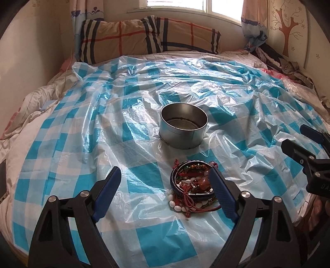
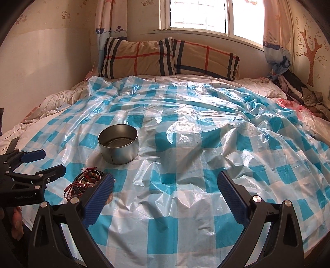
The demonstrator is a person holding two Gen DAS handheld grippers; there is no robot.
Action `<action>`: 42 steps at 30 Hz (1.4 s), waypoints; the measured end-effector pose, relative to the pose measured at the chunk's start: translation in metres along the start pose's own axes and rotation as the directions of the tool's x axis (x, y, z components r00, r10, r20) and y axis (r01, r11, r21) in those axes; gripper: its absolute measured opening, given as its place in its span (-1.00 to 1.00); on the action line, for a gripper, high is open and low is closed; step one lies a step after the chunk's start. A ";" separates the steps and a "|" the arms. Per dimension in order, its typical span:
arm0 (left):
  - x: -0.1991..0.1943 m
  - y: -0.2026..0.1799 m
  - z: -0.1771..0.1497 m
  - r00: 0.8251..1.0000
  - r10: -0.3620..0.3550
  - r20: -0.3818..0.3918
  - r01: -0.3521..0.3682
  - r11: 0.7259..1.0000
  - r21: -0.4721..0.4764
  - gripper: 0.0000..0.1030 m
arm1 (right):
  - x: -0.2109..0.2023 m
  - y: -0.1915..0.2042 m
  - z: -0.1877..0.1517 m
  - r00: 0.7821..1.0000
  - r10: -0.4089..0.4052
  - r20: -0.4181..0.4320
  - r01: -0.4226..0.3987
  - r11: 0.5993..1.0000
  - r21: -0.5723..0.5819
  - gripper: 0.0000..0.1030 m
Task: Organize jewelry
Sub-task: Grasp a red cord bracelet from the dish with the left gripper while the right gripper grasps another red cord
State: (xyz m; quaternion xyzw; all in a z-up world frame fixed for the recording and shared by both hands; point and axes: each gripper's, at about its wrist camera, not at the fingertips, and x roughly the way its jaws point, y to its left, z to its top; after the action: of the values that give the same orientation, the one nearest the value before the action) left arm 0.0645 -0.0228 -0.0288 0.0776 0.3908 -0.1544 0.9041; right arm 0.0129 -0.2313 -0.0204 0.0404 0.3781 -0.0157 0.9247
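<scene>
Bed (image 2: 51, 103) covered by a crinkled blue-and-white checked plastic sheet (image 2: 185, 134). Two tan plaid pillows (image 2: 171, 57) lean against the wall under a bright window (image 2: 206, 14). Patterned curtains (image 2: 107, 22) hang at both sides of the window. Brown tree decal (image 2: 311, 55) on the right wall, heap of dark clothes (image 2: 301, 90) below it. Pink plastic (image 2: 295, 107) beside the heap.

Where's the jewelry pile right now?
On the blue checked plastic sheet, just nearer the cameras than the empty metal tin: the jewelry pile lies low centre-right in the left wrist view, beside that gripper's right-hand finger.
</scene>
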 end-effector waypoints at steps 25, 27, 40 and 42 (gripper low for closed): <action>0.065 -0.003 0.017 0.986 -0.096 -0.136 0.094 0.995 -0.020 -1.00 | 0.040 -0.013 -0.006 0.988 0.131 -0.077 -0.126 0.990 0.068 0.86; 0.055 0.002 0.019 0.986 -0.123 -0.109 0.118 0.992 -0.051 -1.00 | 0.040 -0.012 -0.005 0.988 0.135 -0.076 -0.130 0.990 0.062 0.86; 0.067 0.015 0.021 0.976 -0.153 -0.154 0.141 0.986 -0.090 -0.39 | 0.042 -0.006 -0.006 0.985 0.145 -0.088 -0.141 0.989 0.048 0.86; 0.072 0.013 0.021 0.979 -0.142 -0.147 0.129 0.987 -0.093 0.15 | 0.043 -0.006 -0.005 0.985 0.149 -0.090 -0.144 0.988 0.052 0.86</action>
State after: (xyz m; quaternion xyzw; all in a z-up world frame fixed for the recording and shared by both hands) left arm 0.1298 -0.0318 -0.0662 0.0248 0.4696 -0.1930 0.8612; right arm 0.0395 -0.2363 -0.0548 0.0896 0.4165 0.0458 0.9036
